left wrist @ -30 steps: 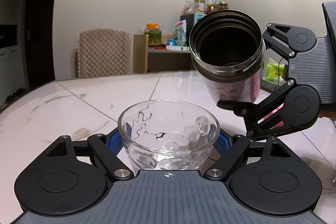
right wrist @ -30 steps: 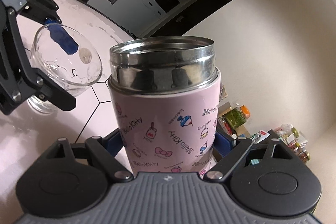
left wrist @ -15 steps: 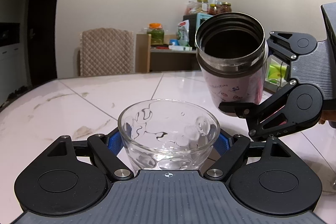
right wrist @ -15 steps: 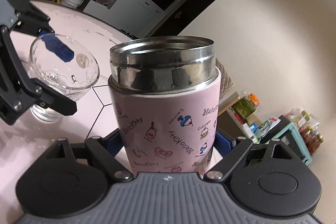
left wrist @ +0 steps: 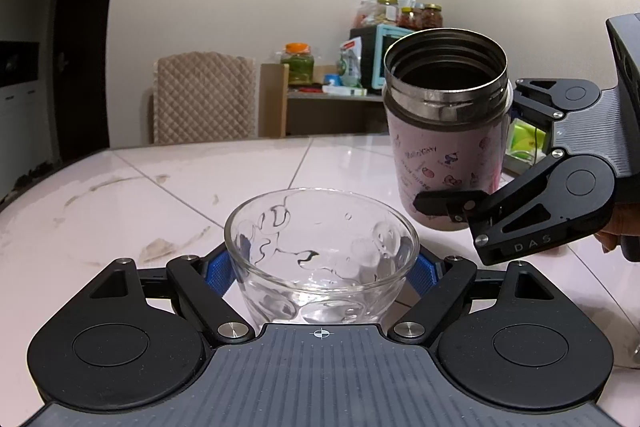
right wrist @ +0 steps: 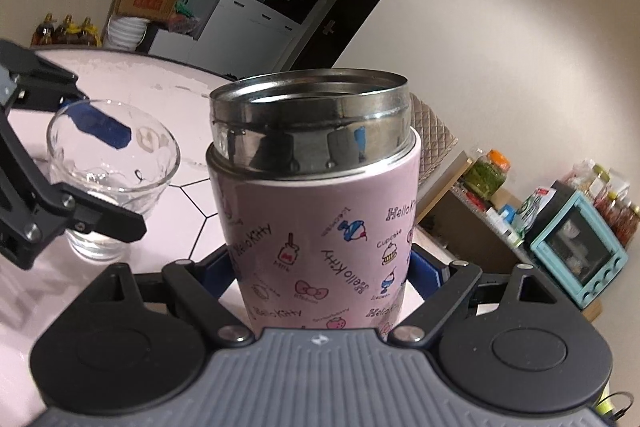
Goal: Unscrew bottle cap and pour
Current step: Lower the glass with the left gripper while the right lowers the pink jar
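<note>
The left tool (left wrist: 322, 267) is clamped around a clear glass cup (left wrist: 320, 251), its blue pads (left wrist: 218, 273) pressed against the cup's sides, and the cup stands on the pale tiled desk (left wrist: 180, 187) with a little clear liquid at its bottom. To the right of the cup and a bit farther off, the right tool (right wrist: 324, 267) grips a pink cartoon-printed bottle (right wrist: 320, 227) around its lower body and holds it above the desk. The bottle's steel mouth (left wrist: 446, 67) is uncapped and open, leaning slightly toward the cup, though its rim sits apart from the cup's rim. Far behind, a quilted chair (left wrist: 204, 99) stands at the desk's edge, beside a shelf (left wrist: 332, 107) carrying jars and a light blue oven (right wrist: 578, 251).
</note>
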`<state>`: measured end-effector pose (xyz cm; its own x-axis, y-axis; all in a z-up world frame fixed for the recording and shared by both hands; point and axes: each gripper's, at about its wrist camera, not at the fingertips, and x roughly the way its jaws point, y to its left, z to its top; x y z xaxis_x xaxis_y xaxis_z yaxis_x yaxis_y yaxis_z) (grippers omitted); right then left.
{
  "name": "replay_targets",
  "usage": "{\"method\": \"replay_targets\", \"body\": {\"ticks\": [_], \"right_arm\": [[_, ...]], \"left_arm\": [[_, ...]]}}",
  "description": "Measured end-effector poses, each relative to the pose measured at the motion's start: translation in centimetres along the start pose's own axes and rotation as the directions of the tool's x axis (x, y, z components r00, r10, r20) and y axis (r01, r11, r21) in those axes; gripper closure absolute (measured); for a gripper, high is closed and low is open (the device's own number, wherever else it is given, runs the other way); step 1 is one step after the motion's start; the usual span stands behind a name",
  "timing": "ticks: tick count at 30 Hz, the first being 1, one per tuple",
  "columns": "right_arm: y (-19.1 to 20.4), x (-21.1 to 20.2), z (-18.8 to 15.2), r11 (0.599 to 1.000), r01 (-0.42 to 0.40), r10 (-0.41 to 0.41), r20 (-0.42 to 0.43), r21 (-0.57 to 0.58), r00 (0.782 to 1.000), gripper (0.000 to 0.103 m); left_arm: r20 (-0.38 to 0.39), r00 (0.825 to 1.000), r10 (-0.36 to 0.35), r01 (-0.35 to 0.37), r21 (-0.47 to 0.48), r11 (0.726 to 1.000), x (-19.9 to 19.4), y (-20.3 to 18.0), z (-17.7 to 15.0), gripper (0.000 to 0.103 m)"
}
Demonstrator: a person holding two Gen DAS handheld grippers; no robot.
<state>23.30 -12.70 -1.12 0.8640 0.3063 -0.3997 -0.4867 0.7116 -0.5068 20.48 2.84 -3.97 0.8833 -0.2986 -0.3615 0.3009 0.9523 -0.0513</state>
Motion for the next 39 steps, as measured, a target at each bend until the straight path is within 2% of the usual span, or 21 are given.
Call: {"method": "replay_targets", "body": {"ticks": [20,39], "right_arm": [[-1.7,0.5,-0.3,0.99,-0.062,0.063,-0.005,0.125,0.998,0.014],[-3.0,0.2,-1.3,0.955,-0.127,0.13,0.008,0.268,0.991,0.014]], "left_arm": [[-0.01,1.0,0.014,-0.014,-0.007,1.0,0.0,-0.1,0.0,0.016],[-0.011,0.999,0.033,-0.033,-0.024,0.999,0.2,-0.2,0.1,0.016]]}}
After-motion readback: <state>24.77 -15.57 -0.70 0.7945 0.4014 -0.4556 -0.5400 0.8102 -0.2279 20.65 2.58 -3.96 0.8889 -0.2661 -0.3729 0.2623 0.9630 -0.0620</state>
